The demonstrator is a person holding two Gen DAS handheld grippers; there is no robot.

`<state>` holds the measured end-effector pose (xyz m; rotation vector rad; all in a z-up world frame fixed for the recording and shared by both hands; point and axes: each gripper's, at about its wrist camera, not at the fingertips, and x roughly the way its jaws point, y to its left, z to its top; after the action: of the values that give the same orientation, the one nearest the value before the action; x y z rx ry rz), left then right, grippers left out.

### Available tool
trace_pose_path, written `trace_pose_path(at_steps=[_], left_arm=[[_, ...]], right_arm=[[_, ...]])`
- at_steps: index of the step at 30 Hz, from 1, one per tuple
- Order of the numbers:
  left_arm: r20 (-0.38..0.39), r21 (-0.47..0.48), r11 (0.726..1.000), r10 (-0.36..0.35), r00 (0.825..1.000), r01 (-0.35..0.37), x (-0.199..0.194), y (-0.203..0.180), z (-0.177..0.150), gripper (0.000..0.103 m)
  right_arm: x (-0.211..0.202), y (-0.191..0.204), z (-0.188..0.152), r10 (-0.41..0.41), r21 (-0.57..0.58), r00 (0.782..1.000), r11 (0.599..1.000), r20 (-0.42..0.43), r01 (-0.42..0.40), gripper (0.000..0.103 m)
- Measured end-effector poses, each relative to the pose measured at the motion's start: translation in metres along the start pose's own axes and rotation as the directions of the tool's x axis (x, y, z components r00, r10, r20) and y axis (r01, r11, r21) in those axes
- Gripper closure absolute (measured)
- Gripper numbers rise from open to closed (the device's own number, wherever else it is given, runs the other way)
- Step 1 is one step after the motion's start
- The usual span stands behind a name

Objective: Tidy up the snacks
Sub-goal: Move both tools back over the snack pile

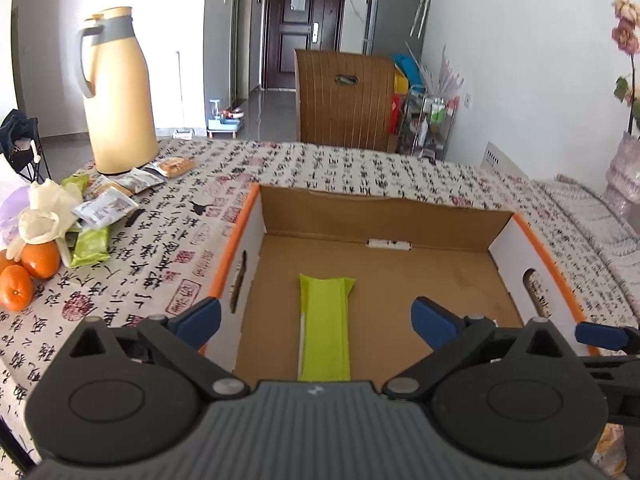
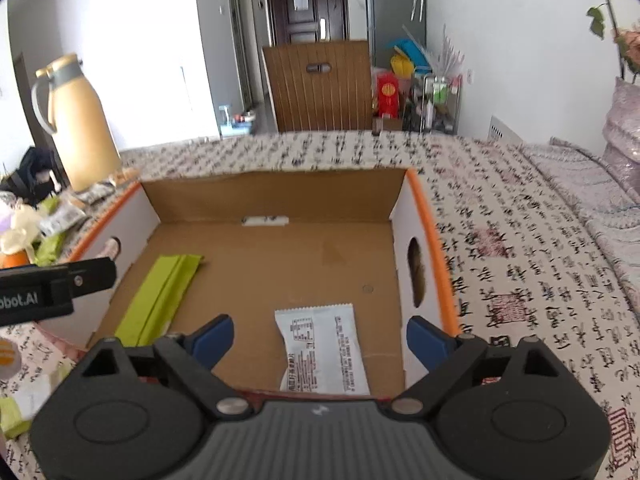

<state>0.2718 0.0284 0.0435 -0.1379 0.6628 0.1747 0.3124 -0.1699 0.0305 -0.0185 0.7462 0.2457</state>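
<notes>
The left gripper (image 1: 316, 322) has its jaws spread wide, and nothing is between them. The right gripper (image 2: 320, 338) is spread wide too, and it holds nothing. Just past them sits the box (image 1: 400, 204) with its top open. A green pack (image 1: 326, 328) lies flat on the box floor under the left gripper. A white pack (image 2: 324, 354) lies flat on the floor under the right one, well apart from the green one. So two snacks are in the box now. More packs (image 1: 106, 208) wait in a pile on the cloth (image 1: 360, 164), to the left of the box, next to some oranges (image 1: 40, 260). These packs look light, thin and soft, and the wrap may be slippery. I think it is best to pinch one by its flat edge, gently, so the snack inside does not get crushed. Far back stands a tall jug (image 1: 116, 92).
</notes>
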Motion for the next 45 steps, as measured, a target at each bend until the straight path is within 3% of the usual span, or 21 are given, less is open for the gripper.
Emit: trace_pose_path(at_steps=[3, 13, 22, 35, 45], left_arm=[[0.032, -0.005, 1.0, -0.012, 0.999, 0.012, -0.017, 0.006, -0.004, 0.0], [0.125, 0.002, 0.999, -0.047, 0.991, 0.047, -0.077, 0.018, -0.034, 0.0], [0.161, 0.008, 0.998, -0.06, 0.985, 0.059, -0.116, 0.029, -0.078, 0.0], [0.006, 0.064, 0.992, -0.106, 0.994, 0.106, -0.127, 0.025, -0.155, 0.0], [-0.063, 0.055, 0.993, -0.1, 0.993, 0.104, -0.121, 0.031, -0.172, 0.0]], right_arm=[[-0.021, -0.005, -0.007, 0.0, 0.007, 0.999, 1.0, 0.048, 0.0, 0.0], [-0.097, -0.004, -0.048, 0.0, -0.023, 0.98, 1.0, 0.2, 0.005, 0.0], [-0.143, 0.003, -0.102, 0.013, -0.041, 0.97, 0.999, 0.245, -0.003, 0.0], [-0.154, 0.002, -0.17, 0.006, -0.023, 0.989, 1.0, 0.147, -0.002, 0.0], [-0.149, -0.013, -0.191, -0.006, 0.004, 0.999, 1.0, 0.037, 0.006, 0.003]])
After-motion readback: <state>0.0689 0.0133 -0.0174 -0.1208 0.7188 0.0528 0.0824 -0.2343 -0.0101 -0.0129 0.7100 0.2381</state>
